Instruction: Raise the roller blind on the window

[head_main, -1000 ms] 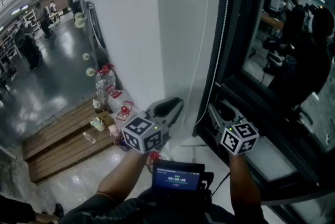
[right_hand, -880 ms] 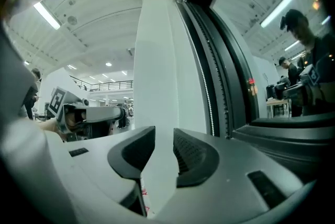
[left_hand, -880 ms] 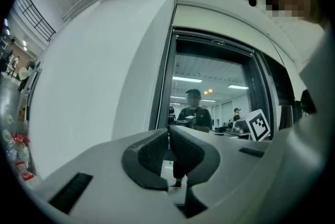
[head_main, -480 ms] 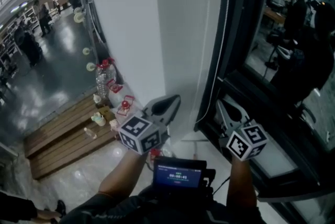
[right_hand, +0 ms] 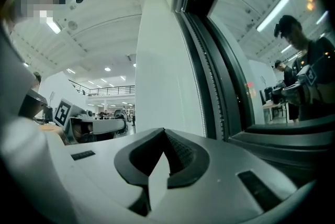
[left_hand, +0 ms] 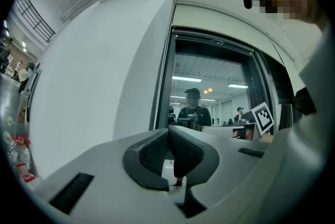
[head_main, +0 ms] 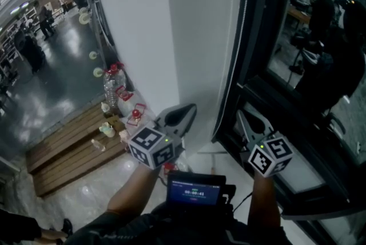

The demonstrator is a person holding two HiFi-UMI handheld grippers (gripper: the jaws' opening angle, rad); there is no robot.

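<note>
- Since the blind is worked through its chain (head_main: 243, 15), that is the part to take. It is a thin beaded strand hanging down the dark frame (head_main: 260, 66) at the window's (head_main: 311, 32) left side, where the frame meets the white wall (head_main: 143, 20).
- No blind cloth can be picked out. The pane in reach is bare, dark glass mirroring the room, and how high the blind sits cannot be told.
- The chain looks light and limp and will likely swing when touched. Its beads should give the pads purchase, but so thin a strand may slip out unless it is centred. A steady pull along its hang seems safer than a jerk.
- The left gripper (head_main: 190, 110) points level at the wall beside the frame, jaws together. In the left gripper view the chain drops to just behind the tips, and whether it is pinched cannot be told.
- The right gripper (head_main: 241, 114) sits close before the frame. Its jaws have just been closing and the tips meet. No strand shows between them, and in the right gripper view the chain runs just to their right.
- Wall and frame hem both grippers in sideways, and the sill (head_main: 297, 176) juts out below the right one. Up and down along the chain looks free.
- Bottles (head_main: 113, 88) stand on a pallet (head_main: 68, 152) well below at the left, apart from the work.
</note>
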